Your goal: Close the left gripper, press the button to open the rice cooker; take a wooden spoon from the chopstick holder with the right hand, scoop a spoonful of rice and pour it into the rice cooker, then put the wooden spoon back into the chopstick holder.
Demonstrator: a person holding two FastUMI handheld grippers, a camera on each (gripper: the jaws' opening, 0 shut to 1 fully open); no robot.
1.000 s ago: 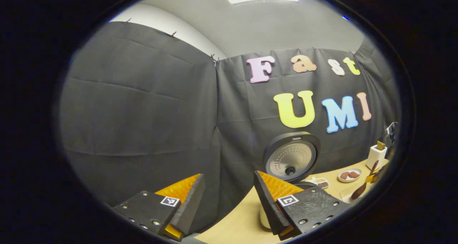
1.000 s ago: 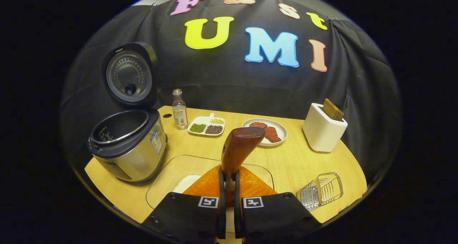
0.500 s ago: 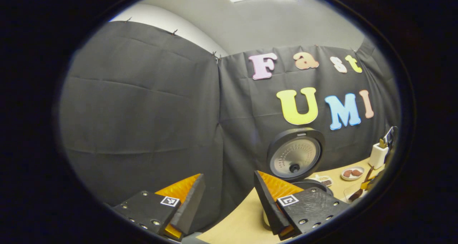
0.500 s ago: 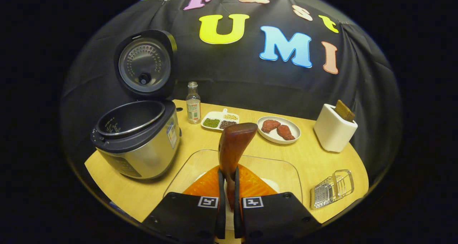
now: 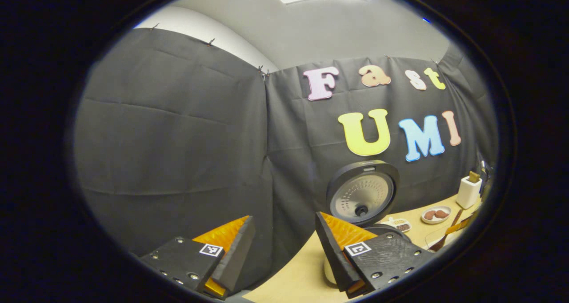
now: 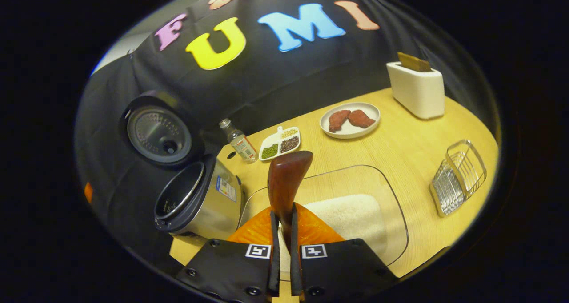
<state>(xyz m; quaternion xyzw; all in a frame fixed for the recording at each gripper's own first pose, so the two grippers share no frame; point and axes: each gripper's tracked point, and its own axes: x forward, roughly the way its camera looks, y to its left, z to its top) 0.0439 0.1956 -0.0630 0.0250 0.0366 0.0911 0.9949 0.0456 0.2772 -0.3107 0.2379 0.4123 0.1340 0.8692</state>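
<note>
My right gripper is shut on the handle of the dark wooden spoon, whose broad end points forward over the glass dish holding white rice. To the left stands the rice cooker, its lid swung up and its pot open. The white chopstick holder sits at the far right of the table. In the left gripper view, my left gripper is open and holds nothing. It hovers left of the rice cooker lid, with the spoon small at the right edge.
On the wooden table stand a small bottle, a divided dish of beans and a plate with two pieces of meat. A wire rack lies on its side at the right.
My right gripper has rolled and shifted forward over the glass dish with the spoon, so more rice shows beneath it. The left gripper has barely moved and stays open.
</note>
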